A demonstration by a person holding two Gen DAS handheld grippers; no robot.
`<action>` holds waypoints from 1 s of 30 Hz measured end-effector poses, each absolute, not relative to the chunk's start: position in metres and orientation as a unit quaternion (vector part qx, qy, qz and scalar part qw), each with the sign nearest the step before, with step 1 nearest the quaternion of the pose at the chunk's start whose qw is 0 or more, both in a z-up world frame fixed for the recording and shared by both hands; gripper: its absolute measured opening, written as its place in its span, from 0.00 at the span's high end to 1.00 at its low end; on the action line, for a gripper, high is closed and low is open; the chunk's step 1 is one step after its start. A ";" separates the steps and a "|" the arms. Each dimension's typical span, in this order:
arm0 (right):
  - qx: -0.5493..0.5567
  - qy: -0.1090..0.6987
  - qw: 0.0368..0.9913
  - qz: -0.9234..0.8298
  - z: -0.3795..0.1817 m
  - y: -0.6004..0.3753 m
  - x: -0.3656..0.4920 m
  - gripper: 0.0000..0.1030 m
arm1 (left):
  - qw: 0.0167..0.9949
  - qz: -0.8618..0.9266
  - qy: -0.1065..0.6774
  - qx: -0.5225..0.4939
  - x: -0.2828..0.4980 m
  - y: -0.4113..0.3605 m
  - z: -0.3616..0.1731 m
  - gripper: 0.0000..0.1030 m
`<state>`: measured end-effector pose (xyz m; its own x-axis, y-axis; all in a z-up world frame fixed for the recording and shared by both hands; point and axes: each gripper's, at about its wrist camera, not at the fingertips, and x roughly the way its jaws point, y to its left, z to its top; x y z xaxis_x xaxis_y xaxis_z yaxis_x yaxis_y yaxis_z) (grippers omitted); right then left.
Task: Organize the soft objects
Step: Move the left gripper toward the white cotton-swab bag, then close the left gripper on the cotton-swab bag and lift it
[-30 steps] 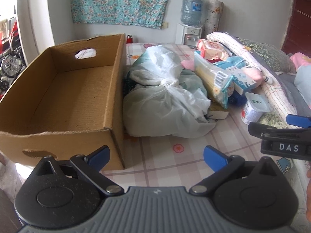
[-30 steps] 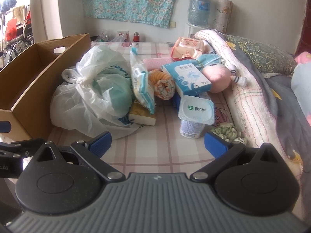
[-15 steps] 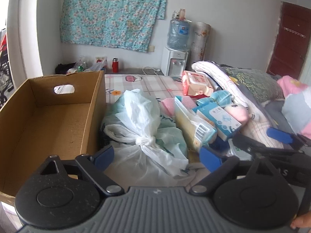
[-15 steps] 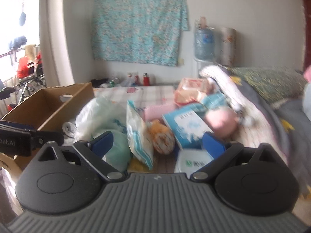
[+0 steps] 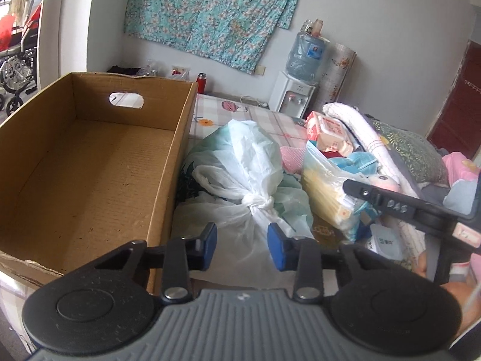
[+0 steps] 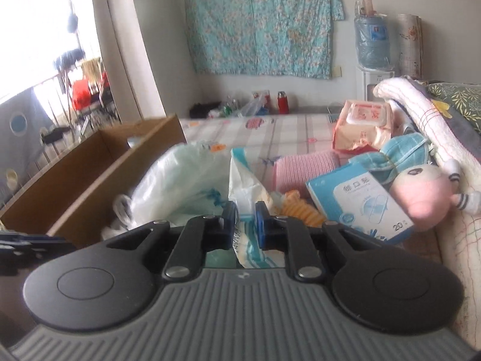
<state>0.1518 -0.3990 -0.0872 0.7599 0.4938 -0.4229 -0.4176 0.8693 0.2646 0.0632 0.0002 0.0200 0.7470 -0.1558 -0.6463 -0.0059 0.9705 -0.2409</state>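
A plain brown cardboard box point(image 5: 90, 162) sits on the bed's pink-and-white checked sheet point(image 6: 270, 129) dotted with small flowers. Just beside the box, a knotted bag point(image 5: 249, 165) is milky white over pale green. Beyond the bag lie a pink ribbed roll point(image 6: 303, 168), a blue-and-white packet point(image 6: 360, 201) and a pink plush toy point(image 6: 421, 195). Behind the box, a turquoise floral cloth point(image 5: 210, 9) hangs on the grey wall.

Black claw point(image 5: 242, 245) arms, blue pads, ribbed grey housing.
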 end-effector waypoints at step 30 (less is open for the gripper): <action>0.104 0.360 0.877 0.299 -0.135 -0.425 0.037 0.41 | 0.839 -0.223 0.481 -0.119 0.036 -0.022 -0.056 0.70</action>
